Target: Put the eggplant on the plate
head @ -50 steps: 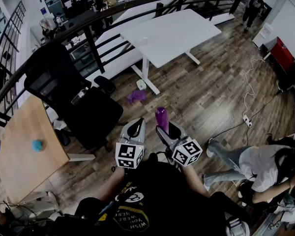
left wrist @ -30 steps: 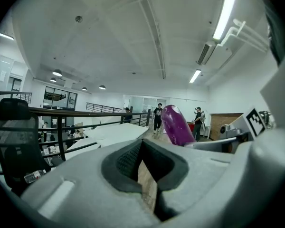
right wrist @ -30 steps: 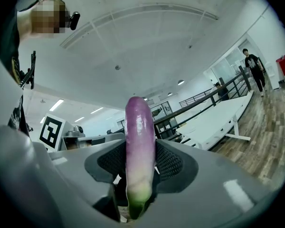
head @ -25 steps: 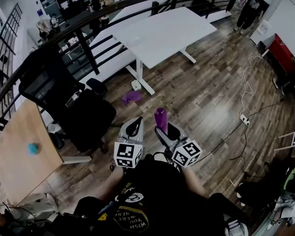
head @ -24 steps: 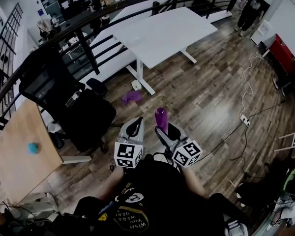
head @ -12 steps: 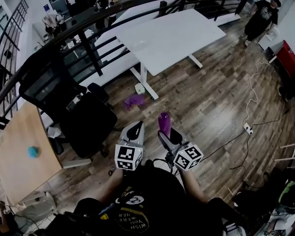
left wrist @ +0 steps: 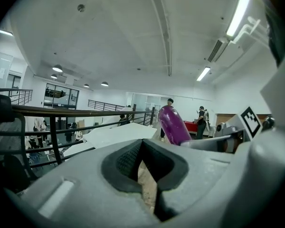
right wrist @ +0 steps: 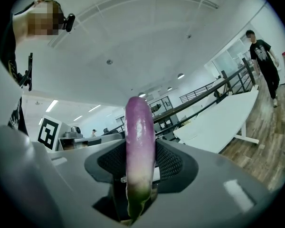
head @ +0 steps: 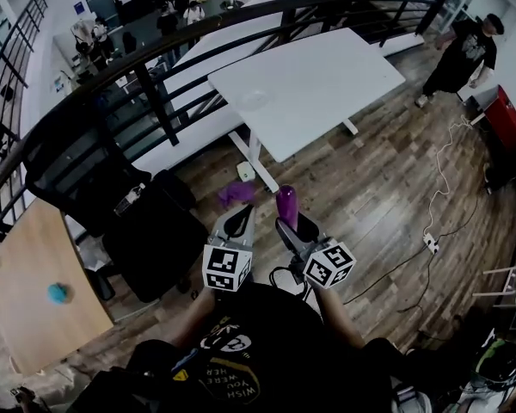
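Observation:
A purple eggplant [head: 285, 206] with a green stem end stands upright between the jaws of my right gripper [head: 291, 227], which is shut on it. The right gripper view shows the eggplant [right wrist: 139, 141] pinched between the black pads [right wrist: 173, 163]. My left gripper [head: 237, 223] is held beside it at chest height, its jaws closed with nothing in them. From the left gripper view the eggplant [left wrist: 173, 125] rises to the right. Ahead stands a white table [head: 327, 84] with a pale round plate [head: 254, 99] on it, well away from both grippers.
A black office chair [head: 146, 222] stands to the left, below a dark curved railing [head: 155, 50]. A purple scrap [head: 234, 194] lies on the wood floor by the table leg. A wooden desk [head: 26, 308] with a teal ball [head: 58, 293] is at far left. A person [head: 464, 54] walks at upper right.
The whole view has shifted toward the white table, which now looks closer. Both grippers keep the same pose, the eggplant still held. The person at upper right has walked along.

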The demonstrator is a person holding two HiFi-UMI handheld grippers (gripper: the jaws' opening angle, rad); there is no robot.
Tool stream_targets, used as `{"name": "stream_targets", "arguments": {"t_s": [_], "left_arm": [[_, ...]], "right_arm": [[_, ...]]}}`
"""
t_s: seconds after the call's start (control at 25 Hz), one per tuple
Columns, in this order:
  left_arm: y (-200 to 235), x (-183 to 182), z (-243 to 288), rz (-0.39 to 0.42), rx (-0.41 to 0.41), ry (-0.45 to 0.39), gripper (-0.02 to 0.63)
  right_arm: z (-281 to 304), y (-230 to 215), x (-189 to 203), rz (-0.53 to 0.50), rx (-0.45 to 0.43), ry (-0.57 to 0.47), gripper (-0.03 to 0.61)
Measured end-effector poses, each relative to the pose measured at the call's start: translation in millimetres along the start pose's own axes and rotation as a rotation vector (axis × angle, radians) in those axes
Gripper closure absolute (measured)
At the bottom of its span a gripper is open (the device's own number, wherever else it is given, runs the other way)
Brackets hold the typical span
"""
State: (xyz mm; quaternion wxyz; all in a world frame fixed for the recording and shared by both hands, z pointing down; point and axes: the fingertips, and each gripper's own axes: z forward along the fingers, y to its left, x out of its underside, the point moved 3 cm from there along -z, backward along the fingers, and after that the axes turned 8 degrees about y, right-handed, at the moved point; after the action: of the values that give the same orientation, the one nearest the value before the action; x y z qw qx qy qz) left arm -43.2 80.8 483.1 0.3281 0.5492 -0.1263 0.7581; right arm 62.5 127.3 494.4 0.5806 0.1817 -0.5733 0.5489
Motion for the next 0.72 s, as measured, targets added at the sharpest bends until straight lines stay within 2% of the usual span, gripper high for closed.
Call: {"name": "stream_targets", "arguments": {"t_s": [0.4,0.72], "left_arm": [[66.3,-31.8,71.8,-0.010,0.032,0.011,0.609],[116.5,-65.8,176.7,-0.038,-0.033,0.015,0.609]], "right_arm": [[82.7,-44.9,-37.4,-0.026,0.020,0.037,0.385],[152.0,-137.9,-82.8,-0.043,-0.019,0.077,0.385]]}}
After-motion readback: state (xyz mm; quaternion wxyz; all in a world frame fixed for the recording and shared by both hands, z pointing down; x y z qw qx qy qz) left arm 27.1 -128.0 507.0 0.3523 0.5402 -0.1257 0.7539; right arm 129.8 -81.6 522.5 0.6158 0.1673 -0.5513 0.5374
